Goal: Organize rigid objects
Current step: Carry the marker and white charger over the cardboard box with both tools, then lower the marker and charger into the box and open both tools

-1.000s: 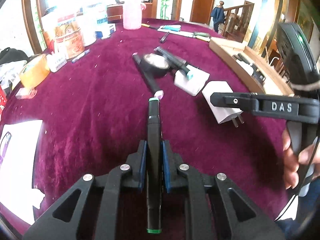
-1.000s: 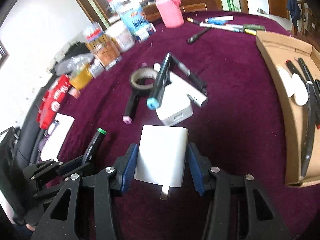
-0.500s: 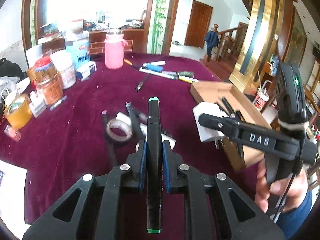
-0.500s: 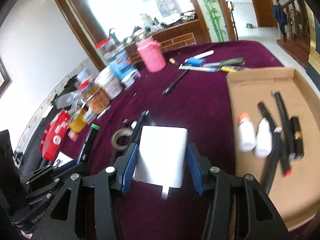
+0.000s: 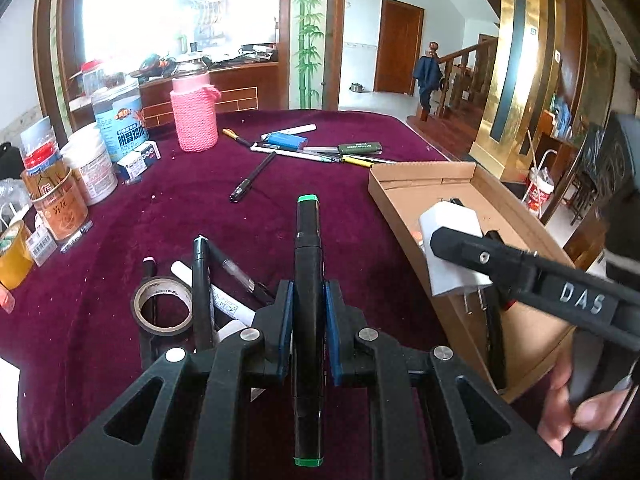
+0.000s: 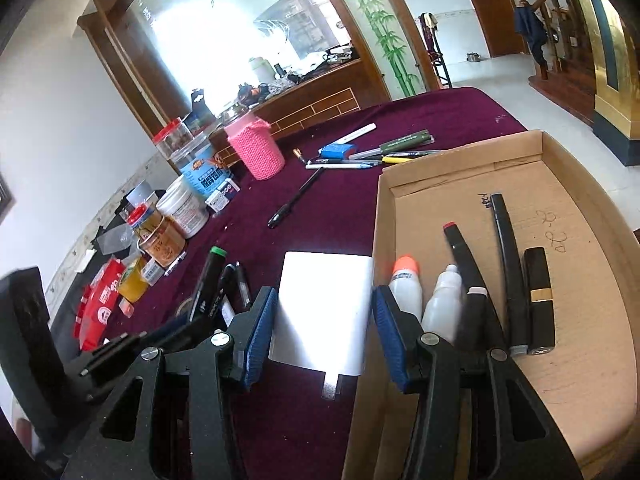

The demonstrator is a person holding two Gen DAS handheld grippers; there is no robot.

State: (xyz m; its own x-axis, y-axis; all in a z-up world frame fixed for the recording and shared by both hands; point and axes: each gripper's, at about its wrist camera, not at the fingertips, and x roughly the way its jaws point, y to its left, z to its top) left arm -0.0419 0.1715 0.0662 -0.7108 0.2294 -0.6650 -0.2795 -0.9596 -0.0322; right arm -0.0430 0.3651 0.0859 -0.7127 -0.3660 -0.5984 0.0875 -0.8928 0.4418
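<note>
A pink knitted jar cover (image 5: pixel 195 117) stands at the table's far side beside a blue-labelled canister (image 5: pixel 120 122). Behind them, painted bamboo (image 5: pixel 306 32) climbs a wall near a brown door (image 5: pixel 396 46).

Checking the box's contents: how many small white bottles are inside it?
2, side by side at the cardboard box's near left: orange-capped bottle and clear-capped bottle. The jaws may hide more.

**Two wrist cameras, one table**

My left camera sat just behind its fingers, tilted down across the maroon table (image 5: pixel 120 208), and caught my right gripper (image 5: pixel 448 258) entering from the right edge. My right camera looked the same way from close in, mostly over the cardboard box (image 6: pixel 560 240). Both views shared the pink jar (image 5: pixel 195 116), the box and the scattered pens.
</note>
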